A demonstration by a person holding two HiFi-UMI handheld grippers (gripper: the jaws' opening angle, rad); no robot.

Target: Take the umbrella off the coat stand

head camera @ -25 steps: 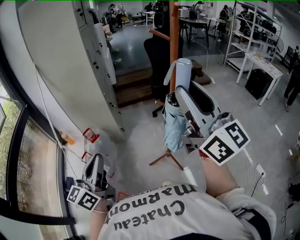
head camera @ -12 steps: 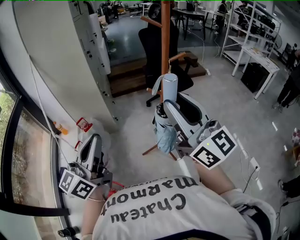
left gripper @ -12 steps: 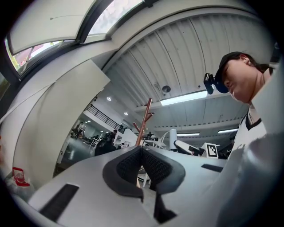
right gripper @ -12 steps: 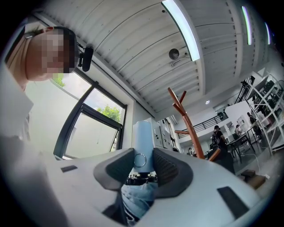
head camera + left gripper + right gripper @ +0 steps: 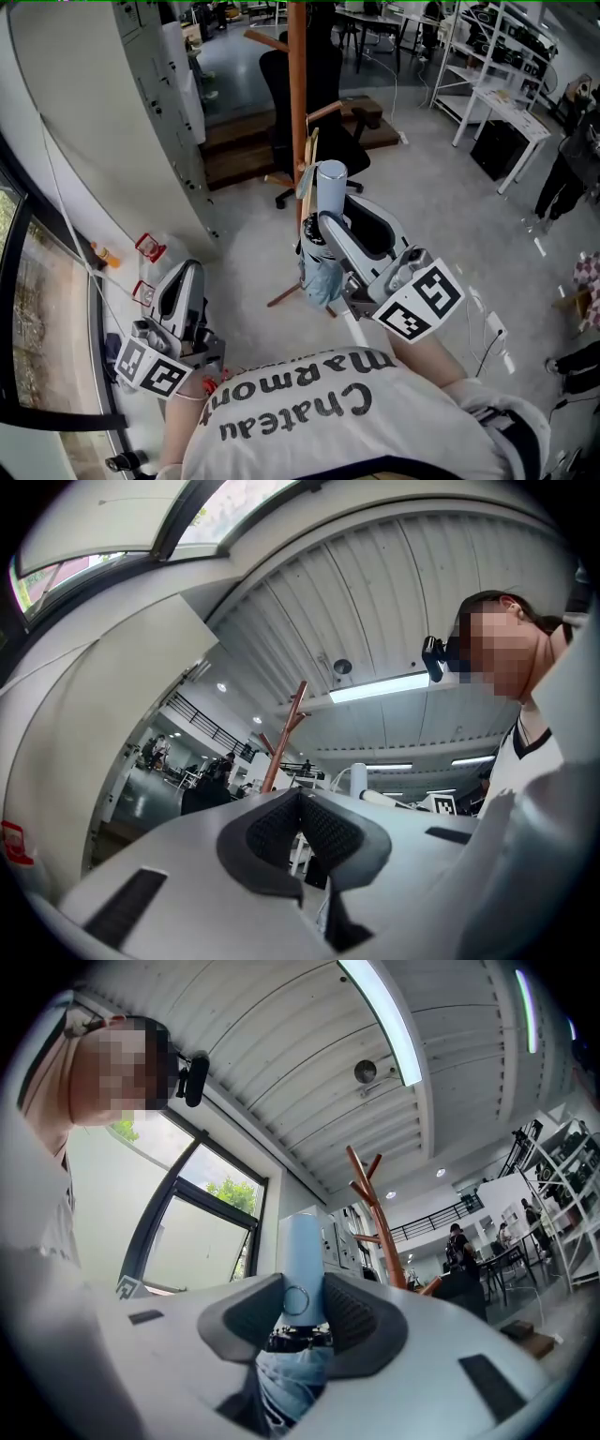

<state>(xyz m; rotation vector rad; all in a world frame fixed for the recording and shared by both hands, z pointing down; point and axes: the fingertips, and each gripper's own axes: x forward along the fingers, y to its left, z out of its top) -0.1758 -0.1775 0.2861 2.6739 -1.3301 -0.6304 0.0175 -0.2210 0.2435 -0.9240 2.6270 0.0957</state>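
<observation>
- Low at the left of the head view, beside the window (image 5: 37, 319), the person's left gripper (image 5: 185, 272) points up. In its own view the left gripper (image 5: 300, 803) has its 2 pads pressed together with nothing between them.
- In the middle stands the wooden coat stand (image 5: 298, 94), with a black office chair (image 5: 323, 80) behind it.
- Just in front of the stand's pole, the folded light-blue umbrella (image 5: 322, 274) is held upright, handle on top. Whether its strap hangs on a peg cannot be told.
- The right gripper (image 5: 323, 223) is clamped on the umbrella (image 5: 302, 1246). In its own view the right gripper (image 5: 302, 1312) has both pads squeezing the pale handle, and the coat stand (image 5: 375, 1213) rises to the right.
- White shelving (image 5: 487, 56) stands at the far right.
</observation>
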